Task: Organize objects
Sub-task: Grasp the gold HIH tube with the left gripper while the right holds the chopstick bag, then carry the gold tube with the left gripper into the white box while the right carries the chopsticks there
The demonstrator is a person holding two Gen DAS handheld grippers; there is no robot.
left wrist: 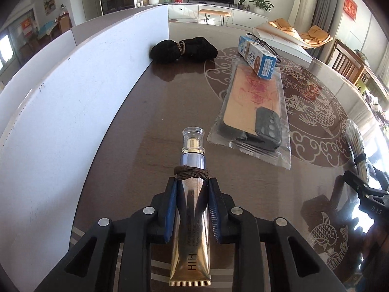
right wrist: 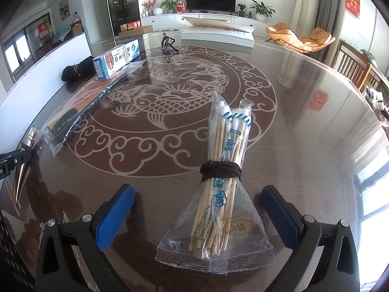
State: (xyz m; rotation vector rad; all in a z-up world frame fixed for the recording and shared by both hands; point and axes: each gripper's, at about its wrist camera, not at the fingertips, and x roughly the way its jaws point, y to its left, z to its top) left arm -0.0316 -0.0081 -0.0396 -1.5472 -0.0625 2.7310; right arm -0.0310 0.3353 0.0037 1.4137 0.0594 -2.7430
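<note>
left gripper (left wrist: pixel 192 182) fingers pinch the gold tube (left wrist: pixel 190 221) tight; keep it level, set it beside the phone case pack (left wrist: pixel 252 112). right gripper (right wrist: pixel 198 209) fingers spread around the swab bundle (right wrist: pixel 218 182).

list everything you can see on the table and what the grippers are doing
cosmetic tube: 1, gold and silver with clear cap, brown cord around it, between the left gripper's pads
cotton swab packet: 1, clear bag of wooden sticks tied with brown cord, lying between the right gripper's open fingers
phone case packet: 1, clear wrapper, tan and black, mid table
toothpaste box: 1, blue and white, resting on the packet's far end
black bundle: 1, tied with cord, against the white board
white board: 1, upright along the table's left edge
flat white box: 1, far side
table: 1, dark brown, fish pattern
left gripper: shut on the tube
right gripper: open
</note>
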